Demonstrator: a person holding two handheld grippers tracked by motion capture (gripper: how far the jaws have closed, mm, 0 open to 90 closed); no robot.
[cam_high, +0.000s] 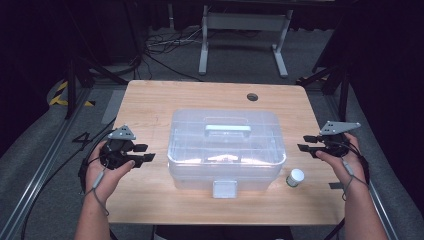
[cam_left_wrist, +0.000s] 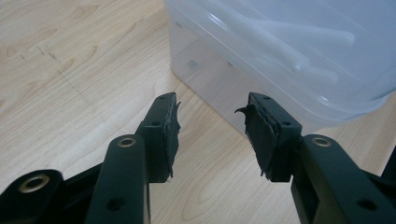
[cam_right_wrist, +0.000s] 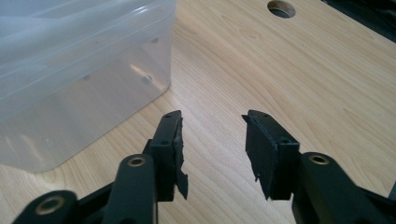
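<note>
A clear plastic storage box (cam_high: 226, 150) is set at the middle of the wooden counter (cam_high: 150, 100), its lid closed, a pale handle (cam_high: 227, 129) lying flat on top and a latch (cam_high: 224, 189) hanging at the side toward the counter's near edge. The left gripper (cam_high: 141, 153) is held near the counter's left edge, just beside the box's left wall, with its jaws spread apart and nothing between them; in the left gripper view the box (cam_left_wrist: 280, 56) is seen just ahead of the gripper (cam_left_wrist: 210, 135). The right gripper (cam_high: 306, 142) is held near the right edge, likewise spread wide and empty, close to the box's right wall. A small white-capped jar (cam_high: 295, 177) is stood near the box's near right corner. A round hole (cam_high: 252, 97) is cut near the counter's far edge.
</note>
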